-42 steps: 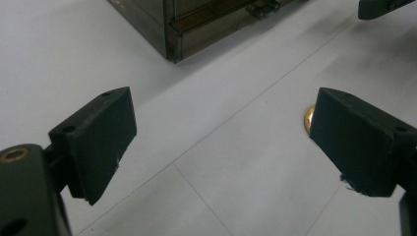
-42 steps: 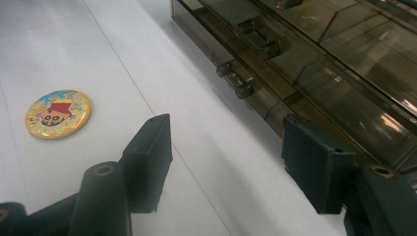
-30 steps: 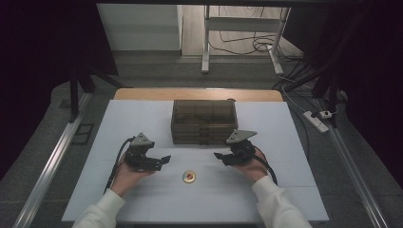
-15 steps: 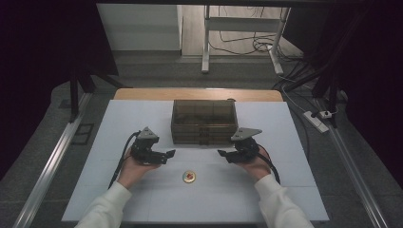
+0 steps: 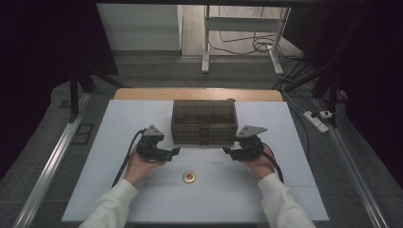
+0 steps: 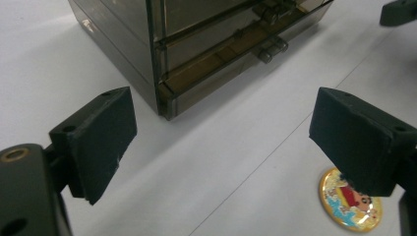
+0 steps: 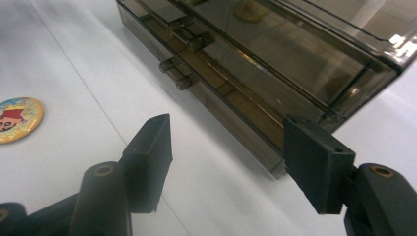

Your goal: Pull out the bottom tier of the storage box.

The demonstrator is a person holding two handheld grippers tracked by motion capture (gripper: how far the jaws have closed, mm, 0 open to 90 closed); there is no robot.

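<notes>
A smoky transparent drawer box (image 5: 204, 121) stands mid-table, its drawers with small handles (image 6: 272, 49) (image 7: 178, 76) facing the person. A round cartoon badge (image 5: 189, 176) lies flat on the white table in front of it; it shows too in the left gripper view (image 6: 351, 198) and the right gripper view (image 7: 18, 118). My left gripper (image 5: 175, 151) is open near the box's front left corner (image 6: 162, 93), holding nothing. My right gripper (image 5: 226, 151) is open near the front right corner (image 7: 295, 147), also holding nothing. Both point inward toward each other.
The white table (image 5: 95, 156) has a wooden strip (image 5: 142, 94) along its far edge. Cables trail from each gripper toward the person. Behind the table stand a metal stand leg (image 5: 206, 47), floor cables and a power strip (image 5: 317, 121).
Both grippers have moved forward, away from the person, closer to the front of the drawer box. Both stay open.
</notes>
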